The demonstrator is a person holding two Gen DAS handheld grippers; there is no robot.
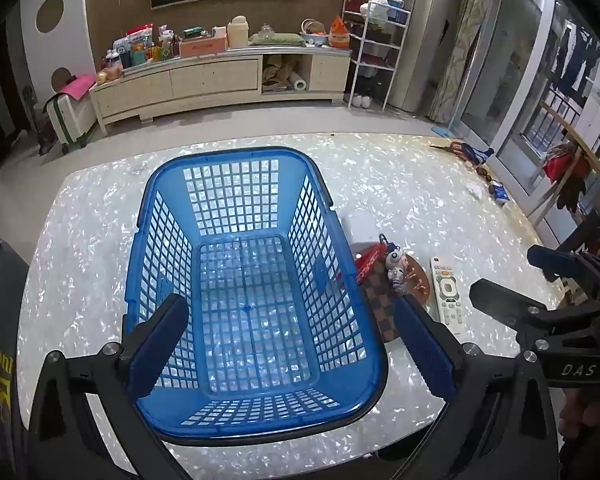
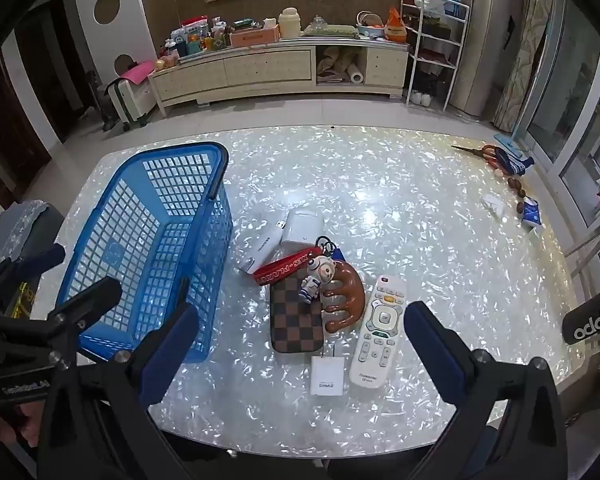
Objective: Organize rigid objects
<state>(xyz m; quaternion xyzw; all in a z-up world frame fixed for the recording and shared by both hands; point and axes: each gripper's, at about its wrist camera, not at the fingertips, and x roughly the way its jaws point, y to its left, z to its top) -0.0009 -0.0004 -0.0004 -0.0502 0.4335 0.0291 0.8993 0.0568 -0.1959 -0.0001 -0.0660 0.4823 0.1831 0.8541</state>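
1. Centrally, a cluster of small rigid items lies on the shell-patterned table [image 2: 400, 208], just to the right of a blue plastic basket [image 2: 148, 240] whose mesh floor holds nothing.
2. Within the cluster, a brown checkered case [image 2: 296, 320] lies flat; a red lanyard strap [image 2: 280, 270] and an astronaut figurine [image 2: 316, 276] rest across its far end, and a brown wooden massager [image 2: 346, 300] touches its right edge.
3. A white remote control [image 2: 378, 332] lies just right of the massager, pointing away from the camera.
4. A small white card [image 2: 327, 376] sits just in front of the case, and a white earbud-style box [image 2: 302, 228] and a white USB stick [image 2: 264, 246] lie behind it, near the basket wall.
5. Right gripper [image 2: 300, 344]: both fingers spread wide above the table, holding nothing, bracketing the case and remote in its view.
6. Left gripper [image 1: 288, 344]: fingers likewise wide apart and holding nothing, above the basket's near end.
7. Farther off, scissors [image 2: 484, 152] lie near the table's far right edge, well apart from the cluster.
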